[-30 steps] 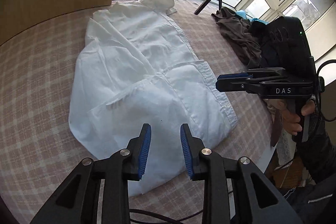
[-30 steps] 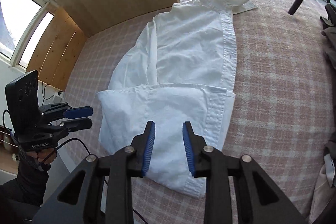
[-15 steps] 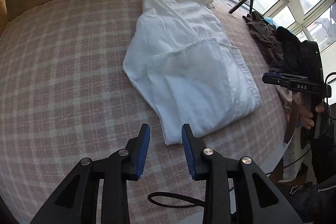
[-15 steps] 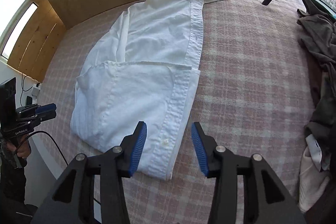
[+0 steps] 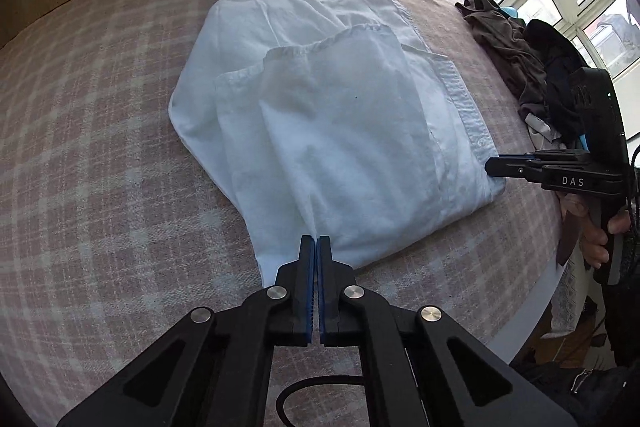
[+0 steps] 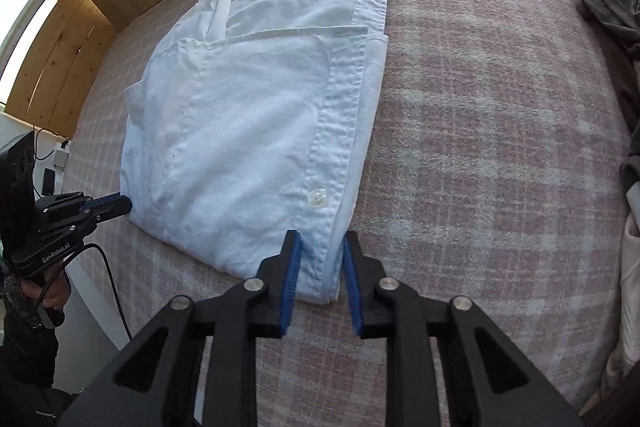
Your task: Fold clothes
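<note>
My left gripper [image 5: 317, 242] was pressed shut, its pads together, seemingly pinching cloth. My right gripper [image 6: 319, 247] stood partly open, one finger on each side of a fold. My hands gripped both handles.
</note>
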### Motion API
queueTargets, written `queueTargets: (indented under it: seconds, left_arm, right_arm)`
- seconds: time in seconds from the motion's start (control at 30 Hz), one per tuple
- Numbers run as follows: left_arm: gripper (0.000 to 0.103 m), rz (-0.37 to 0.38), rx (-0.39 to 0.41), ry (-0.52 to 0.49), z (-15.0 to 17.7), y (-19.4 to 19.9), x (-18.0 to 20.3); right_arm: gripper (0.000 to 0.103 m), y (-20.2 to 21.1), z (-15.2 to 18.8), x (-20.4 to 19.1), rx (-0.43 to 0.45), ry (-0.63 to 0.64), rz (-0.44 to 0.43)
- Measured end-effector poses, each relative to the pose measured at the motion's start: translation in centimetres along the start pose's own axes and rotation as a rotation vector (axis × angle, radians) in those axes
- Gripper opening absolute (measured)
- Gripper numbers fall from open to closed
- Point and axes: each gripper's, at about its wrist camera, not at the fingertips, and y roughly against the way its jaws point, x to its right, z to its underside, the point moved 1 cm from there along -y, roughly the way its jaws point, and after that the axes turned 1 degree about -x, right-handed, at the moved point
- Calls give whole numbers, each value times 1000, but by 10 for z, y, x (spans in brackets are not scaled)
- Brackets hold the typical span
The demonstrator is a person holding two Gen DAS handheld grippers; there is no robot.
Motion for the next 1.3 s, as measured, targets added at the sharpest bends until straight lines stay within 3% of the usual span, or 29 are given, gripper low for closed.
queueTargets:
  seconds: [0.13,0.3,0.43,0.53,0.57,0.63,0.67,0.77,0.87,0.97,1.03,1.1,1.2,1.3]
  left_arm:
    - [1,-34,-45,10,5,-12,-7]
    - [0,-56,54,36,-3,29,-12]
    - [0,73,137,-49,-36,38,17]
    - [0,190,147,-86,-64,12,41]
    - [6,202,139,-85,-73,-3,47]
    - [6,60,103,-87,-84,-33,43]
    - [2,15,88,-77,-87,-42,36]
    - [7,0,50,-17,-88,-49,11]
    - [6,-79,45,-59,-103,-19,7]
    - [7,-143,101,-127,-132,28,4]
    - [9,-199,149,-169,-155,55,2]
    - [13,-226,171,-190,-179,69,0]
    - [23,-236,158,-207,-207,62,-6]
    - [25,-236,122,-205,-230,28,-15]
  right_arm:
    - [7,-1,2,3,-17,-9,28]
    - [15,32,2,-6,47,29,128]
    - [14,52,-21,-38,129,100,14]
    - [14,22,-52,-65,120,134,-2]
    - [14,9,-60,-69,108,137,5]
    - [14,-14,-74,-72,88,140,33]
    - [14,-20,-76,-65,84,138,64]
    - [13,-31,-82,-43,66,116,133]
    - [12,-3,-91,-27,44,55,110]
    - [16,49,-110,-28,105,96,146]
    - [27,84,-130,-30,168,121,191]
    - [53,100,-156,-22,223,117,211]
    - [53,112,-195,-4,286,93,213]
    - [53,91,-228,19,272,27,151]
